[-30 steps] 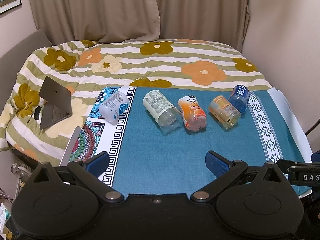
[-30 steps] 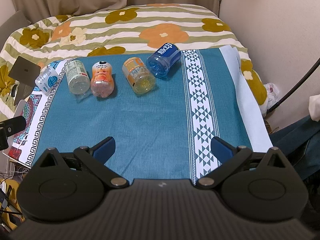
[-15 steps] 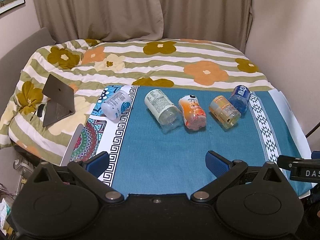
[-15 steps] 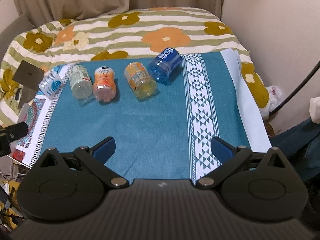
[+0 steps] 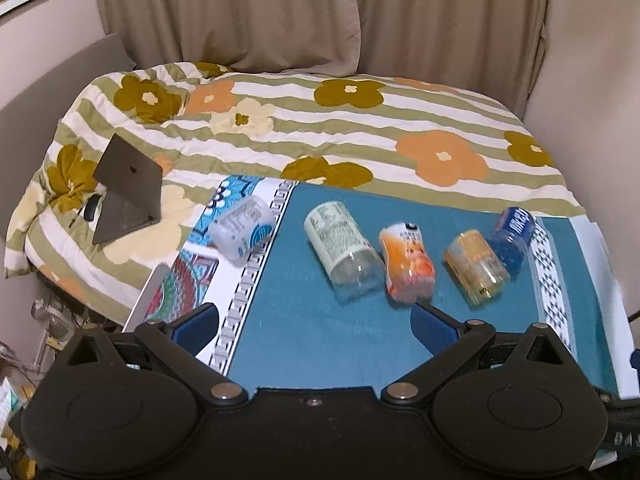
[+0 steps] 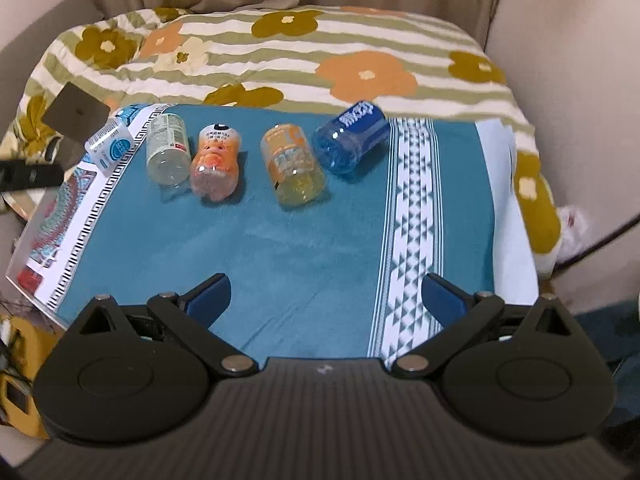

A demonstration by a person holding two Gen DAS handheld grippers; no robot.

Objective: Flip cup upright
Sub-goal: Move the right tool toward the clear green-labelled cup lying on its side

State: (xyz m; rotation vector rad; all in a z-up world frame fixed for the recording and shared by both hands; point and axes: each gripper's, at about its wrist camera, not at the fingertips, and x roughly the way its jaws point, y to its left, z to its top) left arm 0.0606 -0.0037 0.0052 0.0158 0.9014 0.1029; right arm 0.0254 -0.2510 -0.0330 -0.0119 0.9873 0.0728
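Several plastic cups lie on their sides in a row on the teal cloth (image 5: pixel 320 332): a white-blue one (image 5: pixel 243 232), a clear one with a pale green label (image 5: pixel 342 252), an orange one (image 5: pixel 408 266), a yellow one (image 5: pixel 474 272) and a blue one (image 5: pixel 513 234). The right wrist view shows the same row: white-blue (image 6: pixel 112 148), clear (image 6: pixel 168 148), orange (image 6: pixel 215 164), yellow (image 6: pixel 291 164), blue (image 6: pixel 352 138). My left gripper (image 5: pixel 314 326) is open, near side of the cups. My right gripper (image 6: pixel 326 298) is open and farther back, holding nothing.
The cloth lies at the near end of a bed with a striped flowered quilt (image 5: pixel 360 128). An open laptop (image 5: pixel 126 188) sits at the left on the quilt. A patterned mat edge (image 5: pixel 184 280) borders the cloth's left side. Curtains (image 5: pixel 320 16) and walls close the back and right.
Both grippers have moved forward toward the cups, which appear larger and nearer in both views. The cups have not moved. Both grippers stay open.
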